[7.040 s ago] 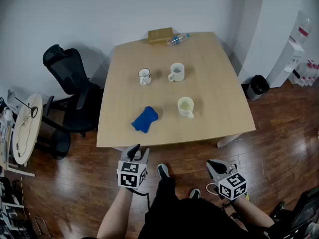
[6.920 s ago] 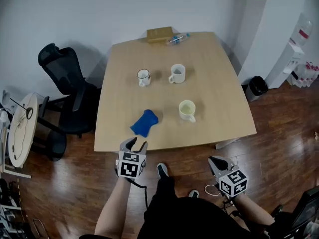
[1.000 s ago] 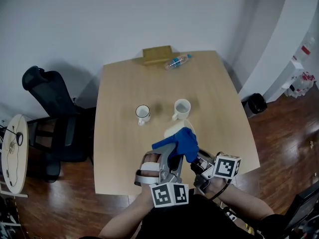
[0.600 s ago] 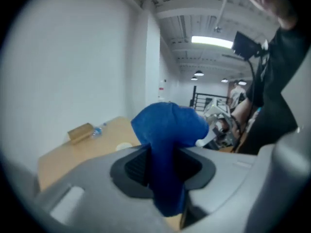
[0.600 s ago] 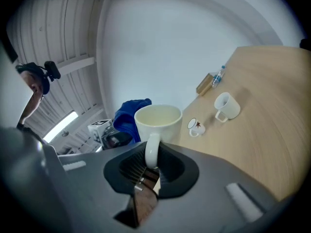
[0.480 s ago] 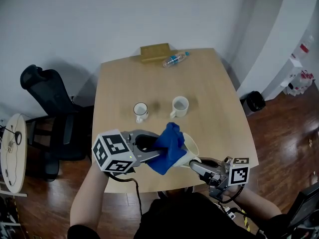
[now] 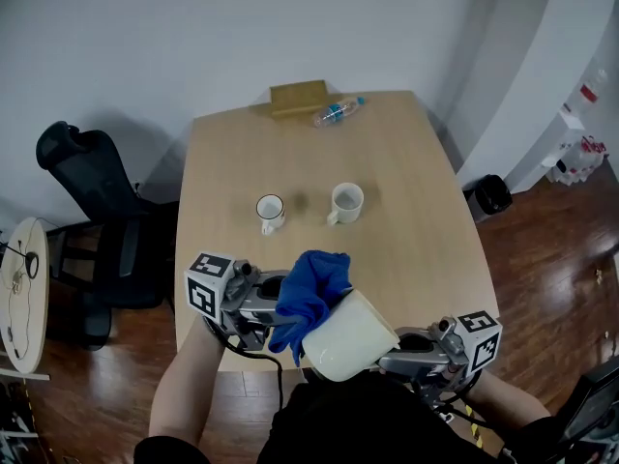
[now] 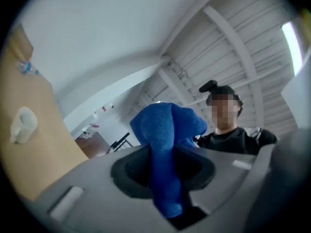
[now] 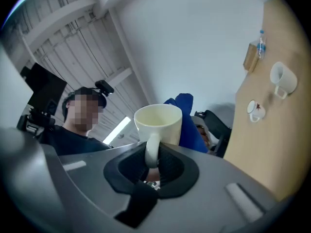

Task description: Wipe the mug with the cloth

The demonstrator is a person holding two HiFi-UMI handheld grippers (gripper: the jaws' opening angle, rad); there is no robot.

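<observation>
Blue cloth (image 7: 309, 290), seemingly cream mug (image 7: 350, 338), tan table (image 7: 411, 191).

Head view looks steeply down on the table (image 7: 416, 182) from above. Left gripper view sits close behind its jaws, angled up at the ceiling (image 8: 243, 47), cloth (image 8: 165, 144) dead ahead. Right gripper view likewise faces upward, mug (image 9: 158, 120) just ahead. All three share cloth and table; that mug shows in head and right views only.

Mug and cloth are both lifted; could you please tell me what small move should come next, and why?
Probably rub the cloth across the side of the mug. The right tongs are shut on its handle, clear of the table; the left tongs pinch the cloth right beside it, so wiping can likely start.
</observation>
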